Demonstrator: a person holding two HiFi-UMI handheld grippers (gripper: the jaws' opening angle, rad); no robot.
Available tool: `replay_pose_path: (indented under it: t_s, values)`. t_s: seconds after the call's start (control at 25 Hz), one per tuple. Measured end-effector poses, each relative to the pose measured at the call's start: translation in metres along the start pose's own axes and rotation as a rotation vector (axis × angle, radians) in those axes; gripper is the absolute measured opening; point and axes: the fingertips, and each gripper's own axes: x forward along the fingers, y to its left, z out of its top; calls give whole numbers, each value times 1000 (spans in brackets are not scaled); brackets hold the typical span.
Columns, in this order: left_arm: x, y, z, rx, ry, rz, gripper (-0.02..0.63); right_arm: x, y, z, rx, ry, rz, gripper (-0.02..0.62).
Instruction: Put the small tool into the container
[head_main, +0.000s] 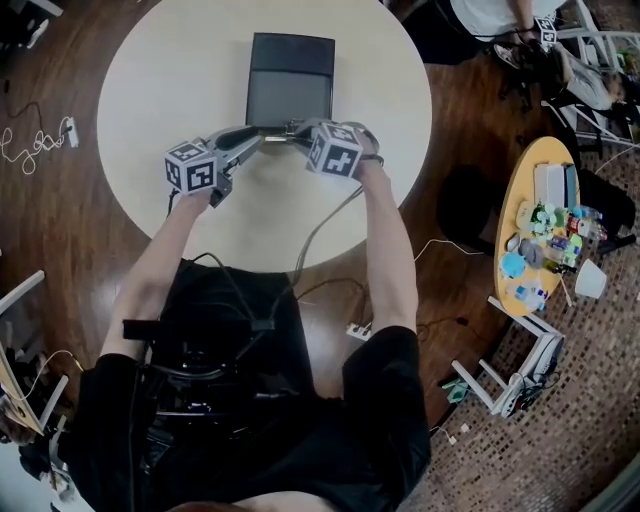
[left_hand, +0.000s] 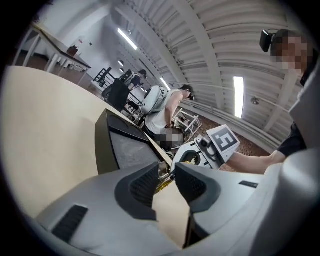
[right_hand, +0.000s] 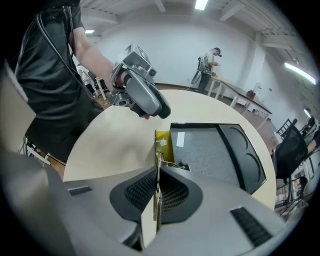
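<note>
We log one firm grip and one slack pair of jaws.

Head view: on the round cream table (head_main: 150, 70), both grippers meet at the front edge of the flat black rectangular container (head_main: 290, 75). Left gripper view: the left gripper (left_hand: 167, 171) stands open, with the thin yellow-and-metal small tool (left_hand: 163, 186) showing in the gap. Right gripper view: the right gripper (right_hand: 157, 172) pinches that tool edge-on, its yellow end just beside the container's rim.

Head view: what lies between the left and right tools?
A thin yellow-and-metal small tool, clamped in the right tool; the left tool is open. Both gripper views show it.
</note>
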Motion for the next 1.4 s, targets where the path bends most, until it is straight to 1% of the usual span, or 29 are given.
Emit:
replay_pose_path:
  t_s: [0.08, 0.28, 0.44, 0.64, 0.88, 1.0, 1.08, 1.28, 1.4]
  values:
    - [3, 5, 3, -24, -16, 1, 92, 5, -1, 7, -7, 1, 22, 12]
    - [10, 17, 3, -65, -12, 15, 92, 11, 11, 17, -48, 6, 129, 11]
    - [13, 26, 3, -91, -14, 34, 101, 9, 14, 17, -57, 6, 167, 12]
    - [17, 33, 2, -99, 3, 48, 112, 8, 26, 16, -69, 4, 213, 18]
    - [17, 40, 9, -83, -16, 82, 118, 5, 43, 12, -68, 1, 228, 21]
    - [16, 44, 10, -81, -18, 85, 121, 7, 54, 12, -55, -8, 242, 21]
    - [16, 42, 10, -82, -19, 78, 120, 10, 63, 14, -43, -26, 254, 21]
    - [16, 30, 2, -72, -4, 39, 120, 11, 65, 15, -31, -37, 220, 21]
    - [13, 26, -5, -74, 6, 29, 120, 11, 64, 16, -30, -36, 215, 20]
